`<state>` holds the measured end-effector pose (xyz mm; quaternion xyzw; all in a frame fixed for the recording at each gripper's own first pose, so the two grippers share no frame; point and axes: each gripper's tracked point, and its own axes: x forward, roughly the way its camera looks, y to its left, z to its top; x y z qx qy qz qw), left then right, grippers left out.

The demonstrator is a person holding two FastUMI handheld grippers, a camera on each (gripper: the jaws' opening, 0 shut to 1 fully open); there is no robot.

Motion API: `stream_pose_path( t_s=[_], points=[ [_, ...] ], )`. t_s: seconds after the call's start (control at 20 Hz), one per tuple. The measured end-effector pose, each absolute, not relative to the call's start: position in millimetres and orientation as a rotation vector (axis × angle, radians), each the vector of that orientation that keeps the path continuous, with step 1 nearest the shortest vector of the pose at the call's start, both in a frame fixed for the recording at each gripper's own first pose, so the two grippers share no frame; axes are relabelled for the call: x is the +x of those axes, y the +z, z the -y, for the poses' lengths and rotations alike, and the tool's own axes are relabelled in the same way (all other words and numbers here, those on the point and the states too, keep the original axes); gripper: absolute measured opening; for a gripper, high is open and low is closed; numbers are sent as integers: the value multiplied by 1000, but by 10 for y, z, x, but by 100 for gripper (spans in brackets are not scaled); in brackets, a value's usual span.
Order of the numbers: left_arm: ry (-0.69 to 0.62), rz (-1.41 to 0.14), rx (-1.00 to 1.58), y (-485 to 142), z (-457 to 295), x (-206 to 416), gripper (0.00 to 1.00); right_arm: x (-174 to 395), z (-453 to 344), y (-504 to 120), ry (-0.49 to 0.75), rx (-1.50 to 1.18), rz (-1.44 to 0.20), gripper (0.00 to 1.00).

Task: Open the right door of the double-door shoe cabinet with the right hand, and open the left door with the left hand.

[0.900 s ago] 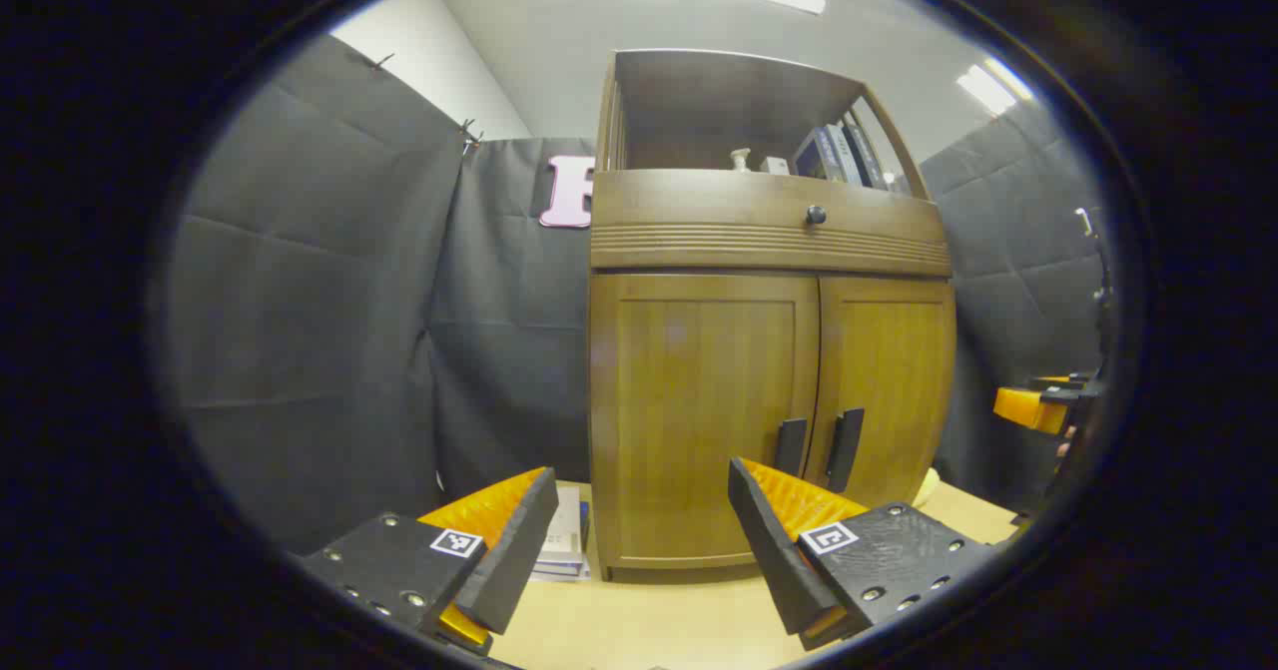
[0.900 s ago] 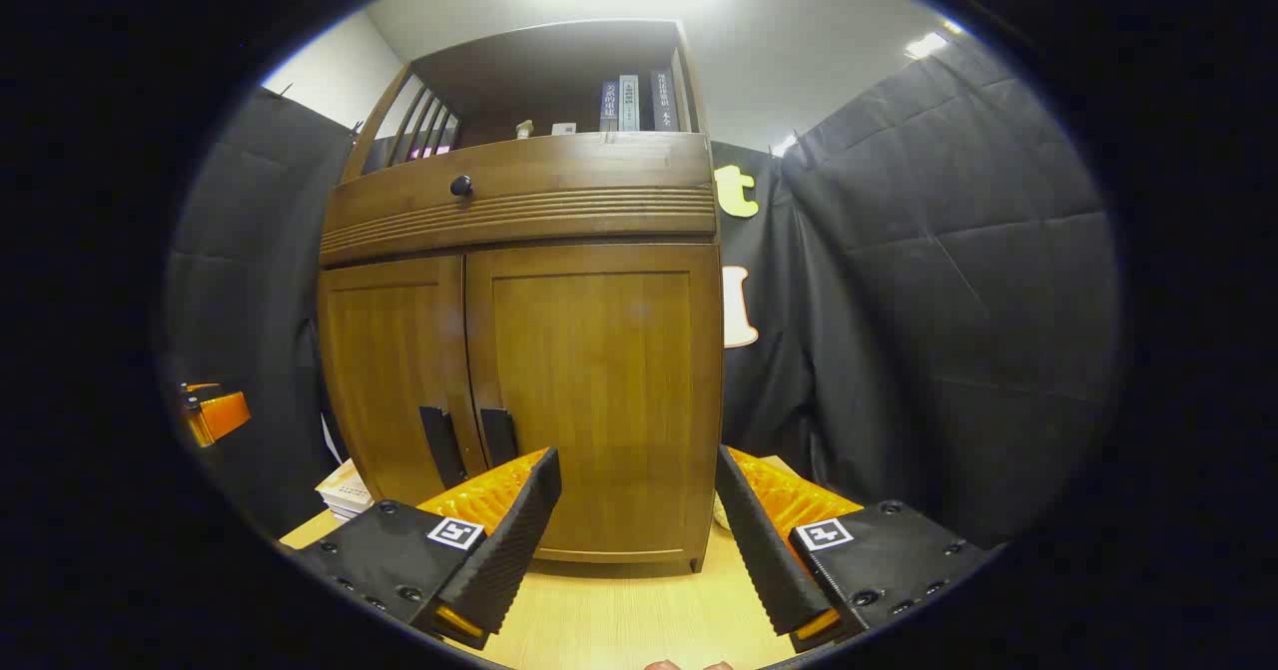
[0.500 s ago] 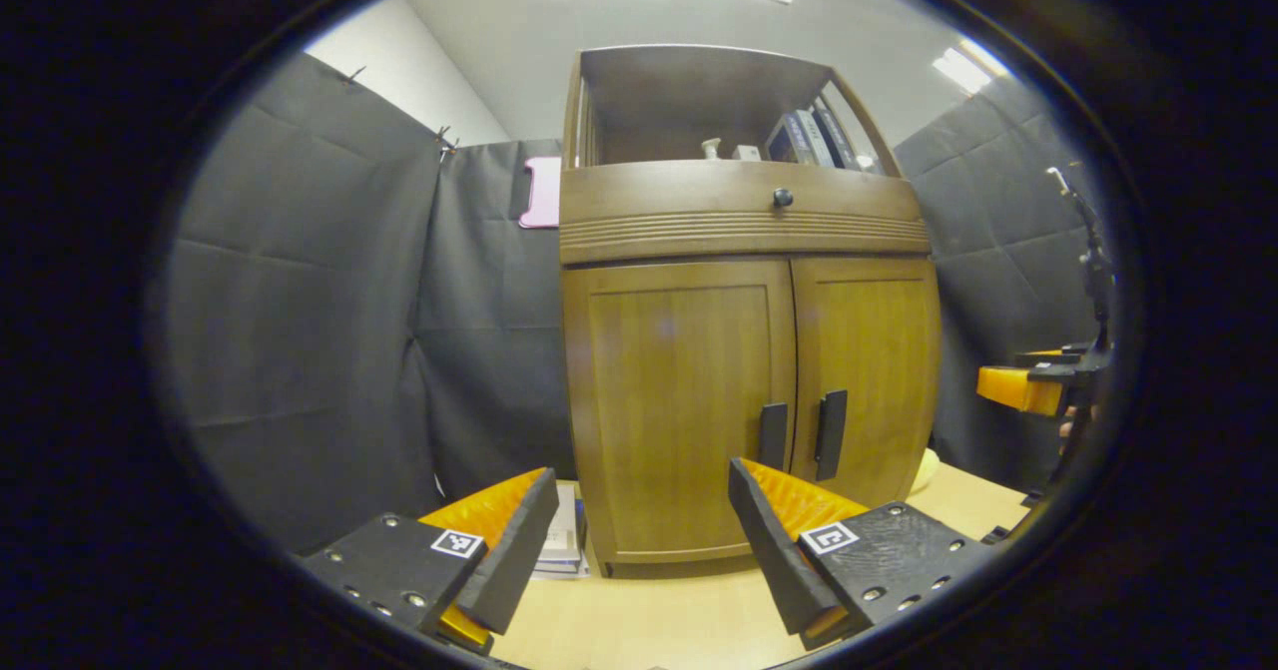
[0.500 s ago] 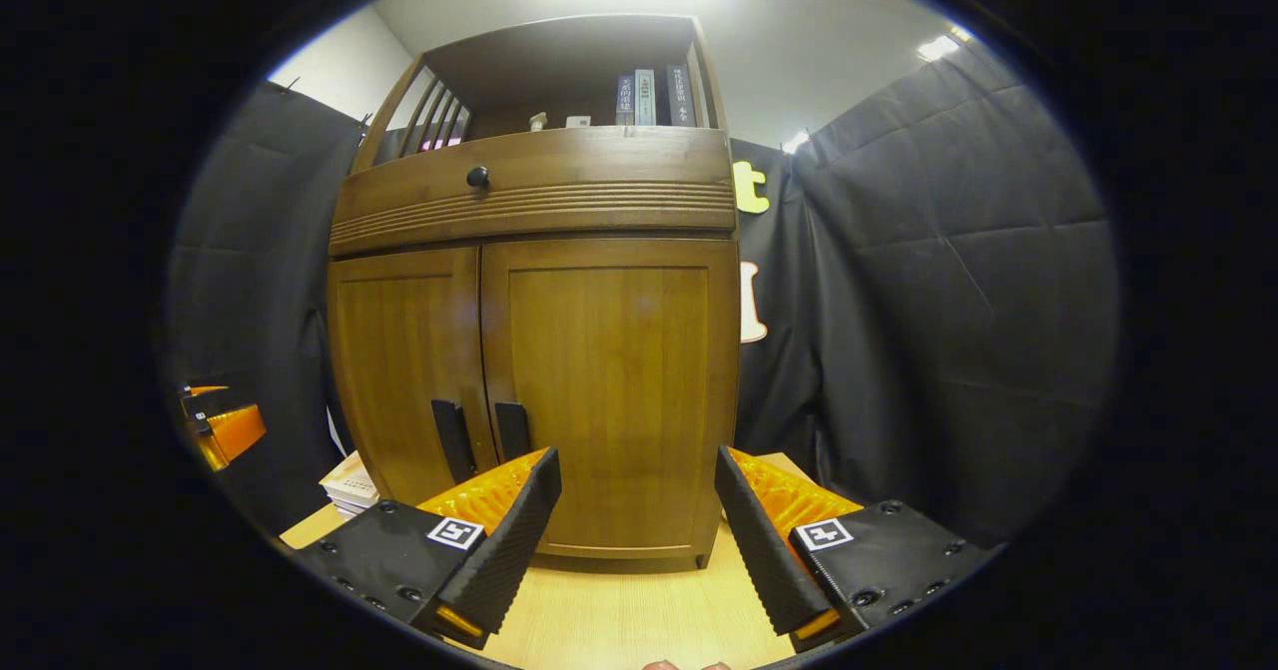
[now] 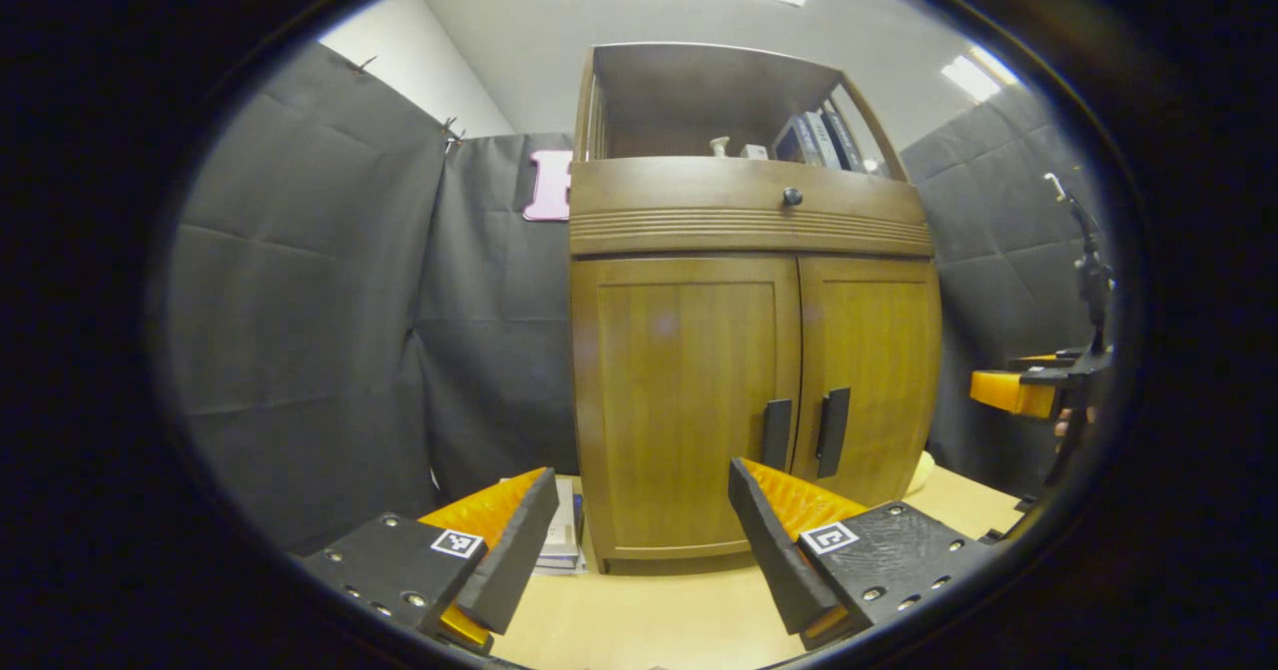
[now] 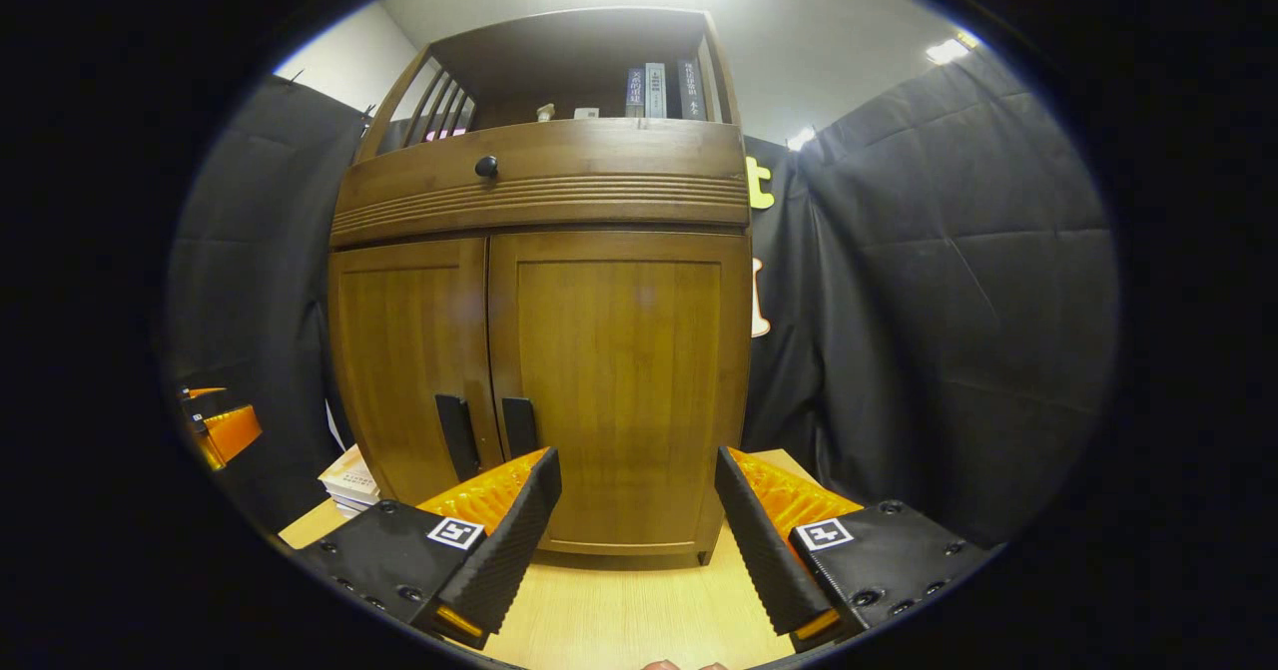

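A brown wooden shoe cabinet point(image 5: 749, 281) point(image 6: 544, 281) stands on a pale table, both lower doors shut. The left door point(image 5: 684, 400) point(image 6: 404, 360) and right door point(image 5: 874, 370) point(image 6: 624, 380) each carry a dark vertical handle near the middle seam: left handle point(image 5: 775, 434) point(image 6: 457, 436), right handle point(image 5: 832, 431) point(image 6: 519, 426). My left gripper point(image 5: 639, 540) is open, a short way before the left door, touching nothing. My right gripper point(image 6: 637, 540) is open in front of the right door, also touching nothing. The right gripper point(image 5: 1028, 390) also shows far right in the left gripper view, the left gripper point(image 6: 220, 430) far left in the right gripper view.
A drawer front with a dark knob point(image 5: 792, 196) point(image 6: 486, 166) sits above the doors, under an open shelf holding books point(image 6: 659, 89). A stack of books point(image 5: 564, 540) point(image 6: 349, 480) lies on the table point(image 5: 659, 620) left of the cabinet. Black cloth walls surround the booth.
Both views shifted slightly; the cabinet sits a little differently in frame and somewhat larger in the right gripper view. Doors stayed shut and both grippers stayed open.
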<state>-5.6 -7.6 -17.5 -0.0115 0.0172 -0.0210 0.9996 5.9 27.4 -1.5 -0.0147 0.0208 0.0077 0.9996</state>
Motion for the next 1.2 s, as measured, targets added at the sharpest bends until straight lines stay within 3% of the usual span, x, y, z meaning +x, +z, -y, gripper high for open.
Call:
stream_pose_path(
  t_s=[0.6, 1.2],
  points=[
    [41, -75, -62, -456, -386, -155, 100, 742, -755, 123, 66, 7, -51, 97],
    [105, -135, -110, -791, -713, -40, 96, 1332, -1346, -230, 126, 25, -135, 98]
  ],
)
